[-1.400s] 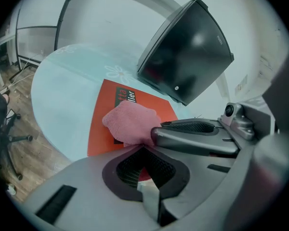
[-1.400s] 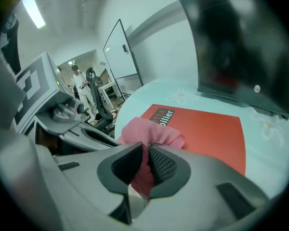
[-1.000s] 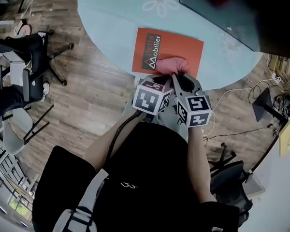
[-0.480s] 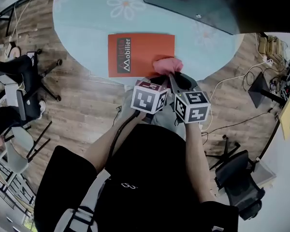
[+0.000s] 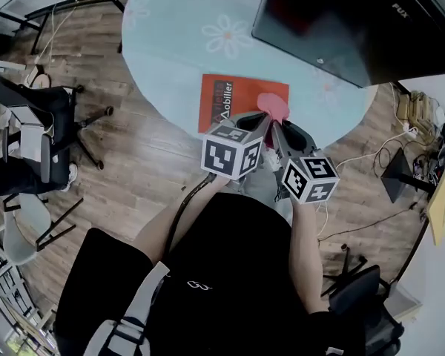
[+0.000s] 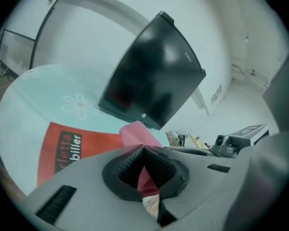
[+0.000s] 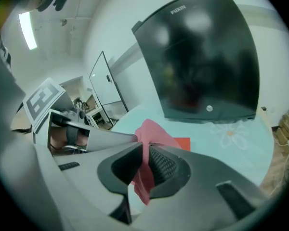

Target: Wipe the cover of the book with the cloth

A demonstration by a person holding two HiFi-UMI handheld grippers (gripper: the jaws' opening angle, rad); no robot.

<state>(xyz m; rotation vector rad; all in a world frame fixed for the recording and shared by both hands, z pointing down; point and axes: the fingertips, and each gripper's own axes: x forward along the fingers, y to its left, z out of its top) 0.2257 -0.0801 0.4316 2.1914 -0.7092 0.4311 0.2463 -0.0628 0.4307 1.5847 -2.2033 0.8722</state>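
Now, L gripper (image 6: 143,150): jaws closed on pink cloth (image 6: 134,133); a fold is pinched betw. the pads, rest sticks out ahead.
R gripper (image 7: 145,153): likewise clamped on same cloth, w/ a flap hanging below the jaws.
Cloth position: bunched betw. both grippers, over right part of book (image 5: 241,95); contact w/ cover can't be confirmed.
Book placement: red-orange, laid flat on pale blue table (image 5: 178,43), close to its near edge.
Monitor (image 5: 334,21): black, just beyond book; should be kept clear of.
Step judged: wiping pass, prob. early.
Technique: cloth should be pressed flat and swept across full cover in overlapping strokes. Pressure is best kept light so book isn't shoved off the edge.
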